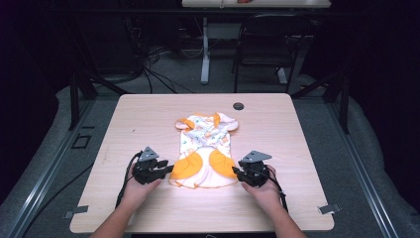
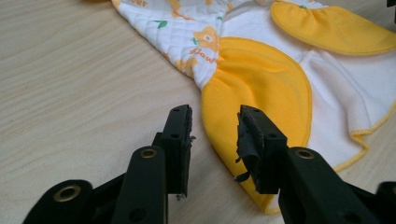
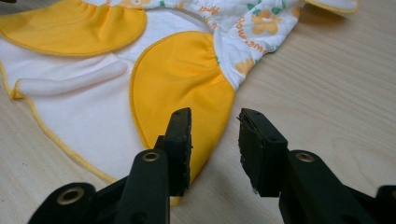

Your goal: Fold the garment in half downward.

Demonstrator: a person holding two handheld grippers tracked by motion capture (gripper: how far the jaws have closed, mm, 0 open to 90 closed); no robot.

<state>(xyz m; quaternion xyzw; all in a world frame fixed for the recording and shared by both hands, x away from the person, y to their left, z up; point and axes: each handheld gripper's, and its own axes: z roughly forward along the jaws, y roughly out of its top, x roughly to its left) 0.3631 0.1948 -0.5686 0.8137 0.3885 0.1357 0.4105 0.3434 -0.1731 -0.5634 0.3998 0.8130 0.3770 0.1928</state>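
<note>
High view: small quilted baby garment (image 1: 206,151), white with orange print and yellow-orange rounded panels, spread flat at the centre of the pale wooden table (image 1: 148,119), neck end toward the top of the frame, hem toward the bottom. Left gripper (image 1: 167,169) at lower left of the garment, just beside the left yellow panel; right gripper (image 1: 236,172) at lower right, just beside the other panel. Both held in a person's hands rising from the bottom edge. Small dark round cap (image 1: 238,105) on the tabletop near the upper right, well apart from the cloth.

Left gripper view: black jaws standing apart, nothing between the pads, rim of the yellow panel (image 2: 257,88) lying at the right-hand jaw, bare wood under the left-hand one. Not yet gripping.

Right gripper view: jaws likewise apart and empty, left-hand jaw over the edge of a yellow panel (image 3: 182,79), right-hand jaw over bare wood. White inner cloth with its yellow-stitched hem at the left of the frame.

Progress, as a judgement: garment laid out flat and unfolded, both tools lined up at its lower corners, no grasp made; closing on the edges and all handling of the cloth left to do
</note>
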